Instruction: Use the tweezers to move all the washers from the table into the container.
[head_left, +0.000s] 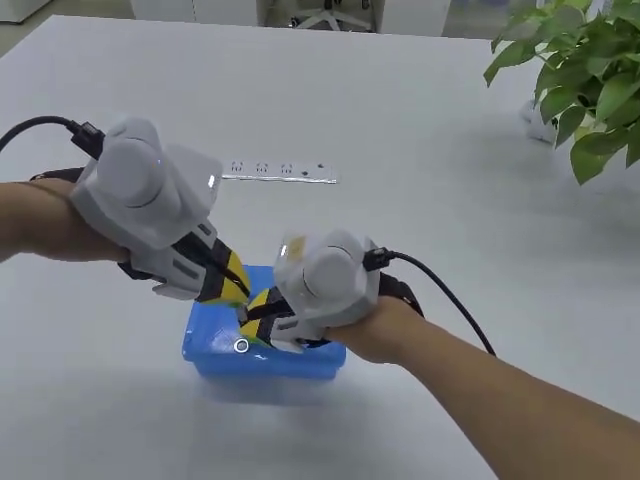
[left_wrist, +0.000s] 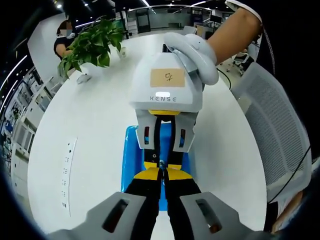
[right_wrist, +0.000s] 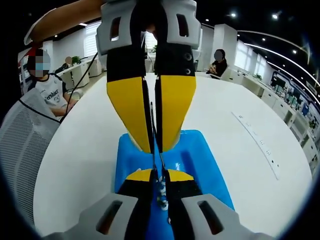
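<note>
The right gripper (right_wrist: 160, 186) is clenched on the tweezers (right_wrist: 152, 125). The left gripper (right_wrist: 153, 149) meets it tip to tip and pinches the same pair, both directly above the container (right_wrist: 205, 160). Ease the squeeze only with the tips low inside the container (a washer dropped from height may bounce out). Counted: one pair of tweezers, one container, one washer (head_left: 241, 346), seemingly just inside the container's near rim.

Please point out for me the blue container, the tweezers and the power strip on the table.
blue container (head_left: 215, 360), head view, on its front wall near the left corner.
tweezers (right_wrist: 152, 130), right gripper view, on the thin upper shaft.
power strip (head_left: 280, 172), head view, on the middle of its top face.
</note>
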